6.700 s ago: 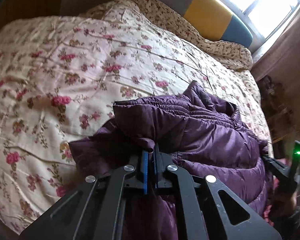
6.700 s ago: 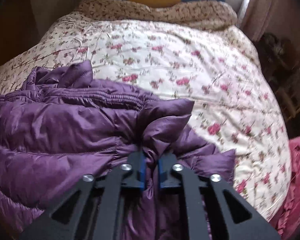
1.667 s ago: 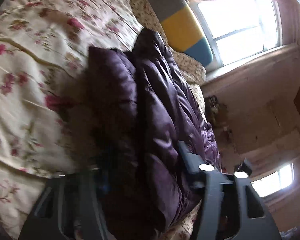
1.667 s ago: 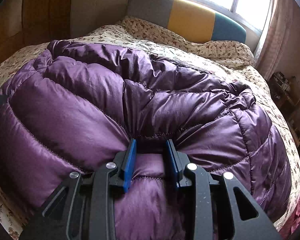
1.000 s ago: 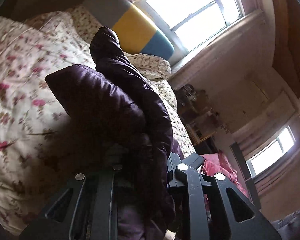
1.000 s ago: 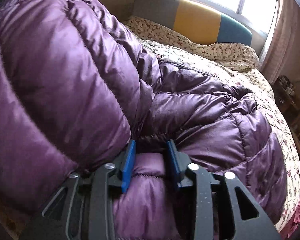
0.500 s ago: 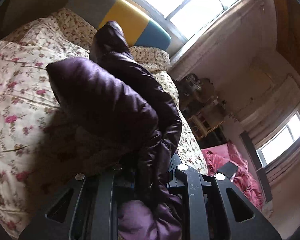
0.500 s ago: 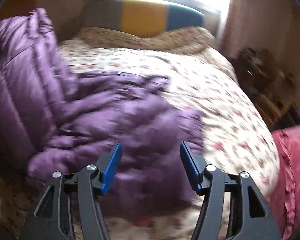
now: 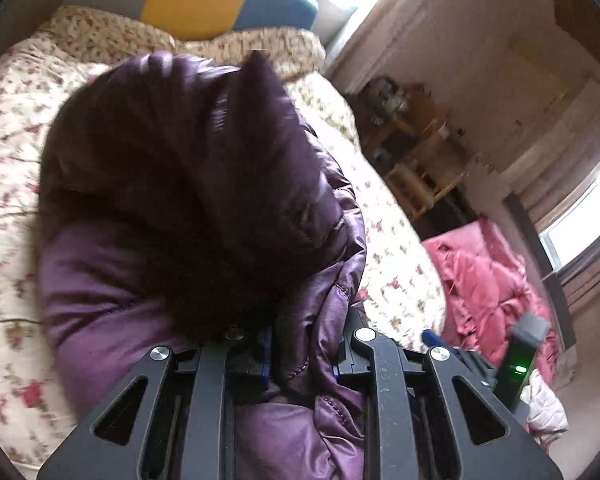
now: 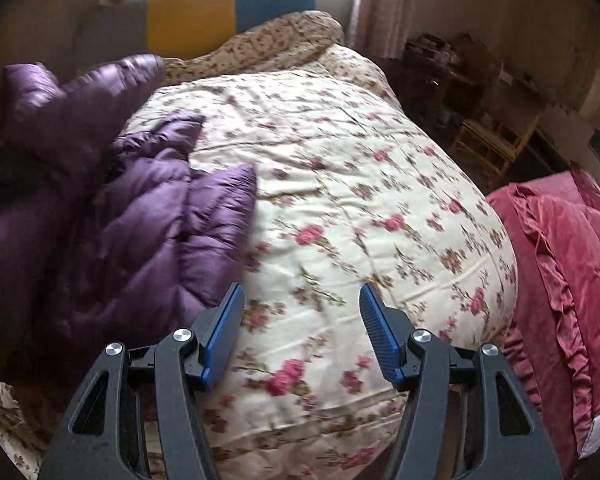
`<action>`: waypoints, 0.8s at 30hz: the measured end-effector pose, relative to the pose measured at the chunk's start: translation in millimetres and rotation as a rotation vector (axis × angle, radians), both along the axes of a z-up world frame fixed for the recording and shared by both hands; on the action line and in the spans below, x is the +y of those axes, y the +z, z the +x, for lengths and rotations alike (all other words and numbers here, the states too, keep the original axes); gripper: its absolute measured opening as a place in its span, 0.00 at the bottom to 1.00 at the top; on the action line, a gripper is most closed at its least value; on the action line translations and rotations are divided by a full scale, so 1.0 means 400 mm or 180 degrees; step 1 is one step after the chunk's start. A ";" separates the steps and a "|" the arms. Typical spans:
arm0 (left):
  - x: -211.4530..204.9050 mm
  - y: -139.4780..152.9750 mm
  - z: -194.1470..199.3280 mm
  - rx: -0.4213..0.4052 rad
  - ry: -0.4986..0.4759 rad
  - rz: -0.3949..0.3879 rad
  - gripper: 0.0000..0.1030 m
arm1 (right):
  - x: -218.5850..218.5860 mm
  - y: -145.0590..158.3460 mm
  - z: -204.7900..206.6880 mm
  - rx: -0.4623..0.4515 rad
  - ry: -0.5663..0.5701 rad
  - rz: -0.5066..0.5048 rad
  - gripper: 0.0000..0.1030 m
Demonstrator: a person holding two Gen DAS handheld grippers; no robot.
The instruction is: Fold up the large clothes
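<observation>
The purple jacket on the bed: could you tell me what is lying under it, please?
Under the purple jacket lies the floral quilt, which shows all around it. Whatever else is beneath the jacket is covered. The left gripper lifts one part of it.

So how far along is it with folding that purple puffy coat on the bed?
Partway, I'd say. The purple coat already lies bunched on the floral quilt. In hand: the left gripper is clamped on a fold of it, lifted over the rest, while the right gripper hangs open and empty over bare quilt. Left: laying that fold down and tidying the bundle.
</observation>
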State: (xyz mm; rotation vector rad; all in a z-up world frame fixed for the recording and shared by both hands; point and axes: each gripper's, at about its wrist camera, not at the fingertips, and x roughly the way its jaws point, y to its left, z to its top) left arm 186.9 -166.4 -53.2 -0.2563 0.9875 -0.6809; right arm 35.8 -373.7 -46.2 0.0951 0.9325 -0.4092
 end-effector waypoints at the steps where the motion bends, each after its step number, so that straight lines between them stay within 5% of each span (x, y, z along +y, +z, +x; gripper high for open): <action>1: -0.031 -0.020 0.006 0.0024 -0.0031 0.0074 0.19 | -0.010 -0.004 -0.005 0.0012 -0.0028 0.0020 0.58; 8: -0.119 -0.075 -0.019 -0.0046 -0.0178 0.0340 0.21 | -0.052 -0.033 -0.019 0.0093 -0.0168 0.0113 0.58; 14: -0.064 -0.025 -0.033 -0.0043 -0.0216 0.0043 0.53 | -0.029 -0.028 -0.023 0.0076 -0.0146 0.0122 0.59; 24: 0.050 0.069 -0.129 -0.0294 -0.0142 -0.0245 0.60 | 0.022 -0.014 -0.023 0.0071 -0.0050 0.0062 0.60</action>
